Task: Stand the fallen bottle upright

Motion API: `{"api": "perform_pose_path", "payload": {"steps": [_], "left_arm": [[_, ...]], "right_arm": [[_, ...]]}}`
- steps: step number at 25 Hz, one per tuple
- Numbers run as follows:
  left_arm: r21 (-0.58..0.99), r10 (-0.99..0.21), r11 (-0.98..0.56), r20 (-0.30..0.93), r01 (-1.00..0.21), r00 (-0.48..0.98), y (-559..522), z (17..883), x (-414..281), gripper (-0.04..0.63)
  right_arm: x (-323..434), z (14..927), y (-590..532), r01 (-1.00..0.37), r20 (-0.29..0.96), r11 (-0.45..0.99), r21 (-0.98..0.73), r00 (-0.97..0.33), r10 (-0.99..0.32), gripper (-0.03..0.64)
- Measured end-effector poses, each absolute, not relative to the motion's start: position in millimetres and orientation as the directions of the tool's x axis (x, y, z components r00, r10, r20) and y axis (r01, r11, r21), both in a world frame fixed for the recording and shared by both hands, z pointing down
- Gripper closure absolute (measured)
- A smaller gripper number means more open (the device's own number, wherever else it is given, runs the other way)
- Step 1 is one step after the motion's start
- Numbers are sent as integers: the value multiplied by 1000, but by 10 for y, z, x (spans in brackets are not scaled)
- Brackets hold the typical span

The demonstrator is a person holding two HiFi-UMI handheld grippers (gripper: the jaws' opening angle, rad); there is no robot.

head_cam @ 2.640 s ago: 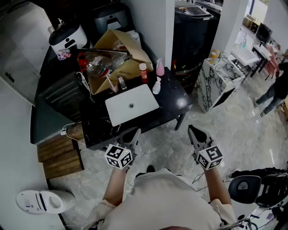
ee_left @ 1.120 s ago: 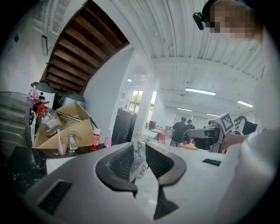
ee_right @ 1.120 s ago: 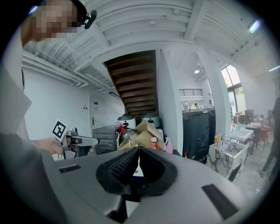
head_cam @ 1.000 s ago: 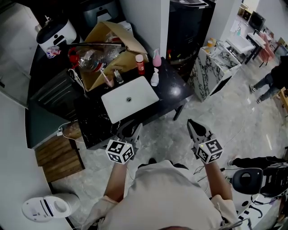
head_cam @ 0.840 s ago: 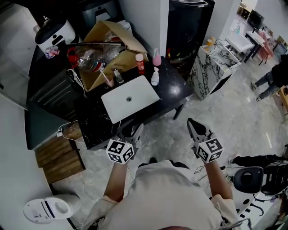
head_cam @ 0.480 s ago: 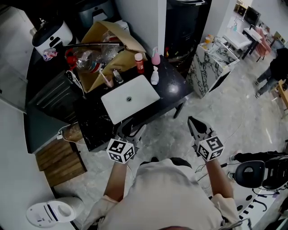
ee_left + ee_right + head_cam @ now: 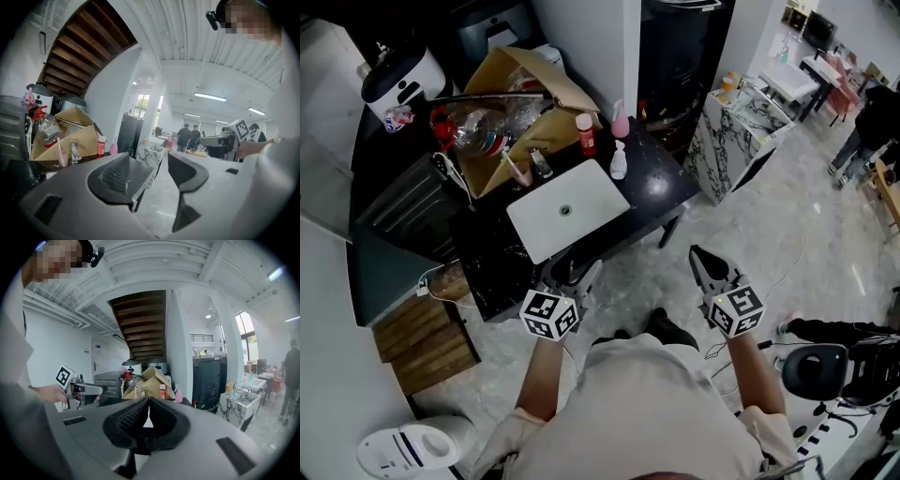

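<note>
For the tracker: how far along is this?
Nothing done; grippers hang short of the counter. Jaws of the left gripper have just been opening, empty; those of the right gripper are together, empty. Remaining: reach the bottles by the sink, stand the fallen one.

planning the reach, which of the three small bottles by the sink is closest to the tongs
The white bottle, by the sink's far right corner; the red bottle and the pink bottle sit farther back.

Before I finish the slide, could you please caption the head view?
Person at black counter with white sink; left gripper just opening, empty; right gripper shut.
</note>
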State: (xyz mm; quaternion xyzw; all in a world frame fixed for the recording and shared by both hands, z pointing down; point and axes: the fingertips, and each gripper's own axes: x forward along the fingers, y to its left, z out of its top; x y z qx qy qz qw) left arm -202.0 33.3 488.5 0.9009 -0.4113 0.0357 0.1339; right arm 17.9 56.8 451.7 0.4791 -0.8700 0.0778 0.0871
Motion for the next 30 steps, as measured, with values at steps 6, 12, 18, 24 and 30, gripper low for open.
{"api": "perform_pose_path", "payload": {"steps": [6, 12, 18, 24, 30], "left_arm": [[208, -731, -620, 197, -756, 654, 157, 4977, -1928, 337], [218, -743, -598, 211, -771, 635, -183, 5053, -1755, 337], [219, -755, -578, 220, -786, 617, -686, 5075, -1527, 333], [225, -774, -548, 230, -806, 590, -1184, 5066, -1307, 333], [231, -796, -505, 246, -831, 553, -1555, 5115, -1118, 327]], "right_arm": [[291, 4621, 352, -845, 230, 530, -70, -531, -816, 584], [456, 4711, -55, -833, 234, 545, -93, -550, -802, 584], [671, 4783, -620, -818, 244, 564, -108, -572, -783, 584], [861, 4784, -1219, -794, 255, 595, -122, -605, -754, 584], [1028, 4832, -1752, -757, 256, 640, -132, -649, -716, 584]]}}
